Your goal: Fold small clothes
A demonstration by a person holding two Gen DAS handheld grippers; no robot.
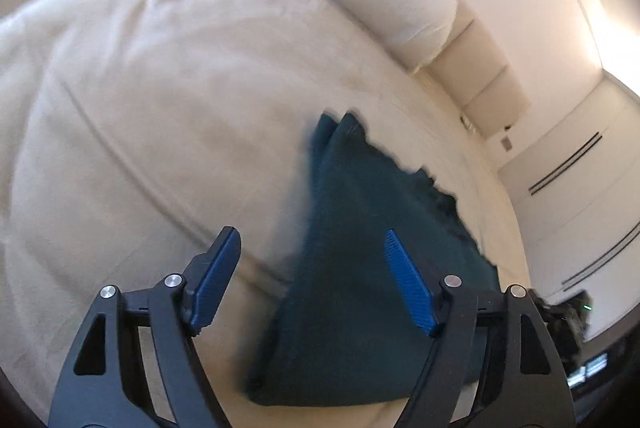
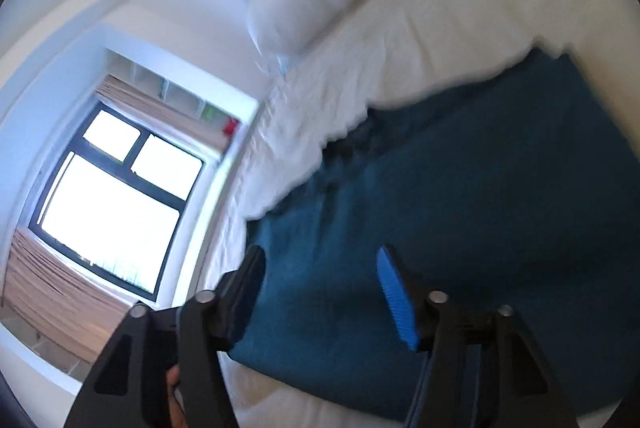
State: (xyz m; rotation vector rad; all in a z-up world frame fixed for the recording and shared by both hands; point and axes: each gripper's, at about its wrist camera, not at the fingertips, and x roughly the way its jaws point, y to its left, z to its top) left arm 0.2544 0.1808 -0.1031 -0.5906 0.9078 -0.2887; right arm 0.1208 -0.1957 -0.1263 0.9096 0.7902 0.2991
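Observation:
A dark teal garment [image 1: 360,248] lies on the cream bed cover [image 1: 140,88], folded over with a doubled corner at its far end. My left gripper [image 1: 312,248] hovers over its left edge, open, the blue pads [image 1: 408,284] wide apart and nothing pressed between them. In the right wrist view the same garment [image 2: 460,208] spreads flat and wide across the bed [image 2: 460,8]. My right gripper [image 2: 320,268] stands open just above its near left part, holding nothing. Both pictures are blurred by motion.
White pillows [image 1: 392,0] lean on the padded headboard [image 1: 480,76] at the far side. A window [image 2: 116,204] with wooden blinds is left of the bed in the right wrist view. A dark object [image 1: 568,316] sits past the bed's right edge.

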